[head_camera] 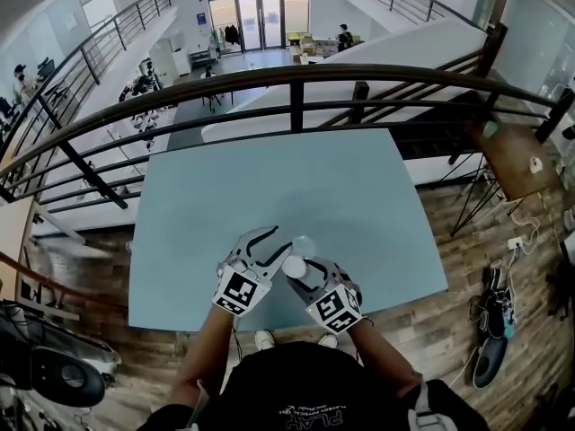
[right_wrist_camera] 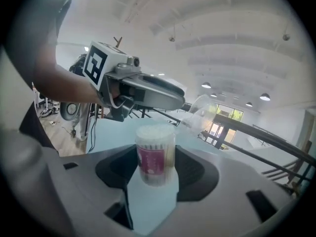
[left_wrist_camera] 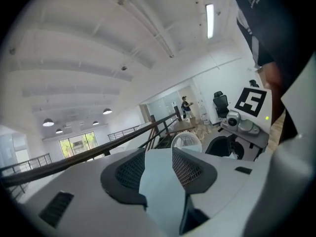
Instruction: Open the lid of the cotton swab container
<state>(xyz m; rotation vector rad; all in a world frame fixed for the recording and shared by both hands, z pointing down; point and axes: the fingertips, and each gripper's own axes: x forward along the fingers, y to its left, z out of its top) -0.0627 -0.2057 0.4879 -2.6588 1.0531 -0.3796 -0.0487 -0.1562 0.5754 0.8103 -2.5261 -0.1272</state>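
1. Your sleeves and torso: black shirt (head_camera: 305,393), at the bottom edge of the head view.
2. Marker cubes: one on each tool, left cube (head_camera: 235,291) and right cube (head_camera: 334,309), both over the near edge of the table.
3. Your right gripper (head_camera: 298,275): fingers closed narrow on the cotton swab container (right_wrist_camera: 154,154), one pad on each side of its body. The container stands upright between the pads, with a pink label on its side and white swab tips showing at its open top.
4. Your left gripper (head_camera: 280,241): fingers spread apart, nothing between them; only the table surface shows in the gap. It sits just left of the container, tips pointing towards it.
5. Clear lid (right_wrist_camera: 200,113): off the container, just beyond it and close to the left gripper's tips. Whether it touches the container or the table cannot be told.
6. Table (head_camera: 269,178): light blue top. Both grippers, container and lid are at its near middle.
7. Dark railing (head_camera: 292,74): curves along the table's far edge.
8. Wooden floor (head_camera: 467,241): right of the table, with a small wooden side table (head_camera: 517,160) standing well apart.
9. Lower level beyond the railing: a glass entrance (head_camera: 259,16) at the far end.
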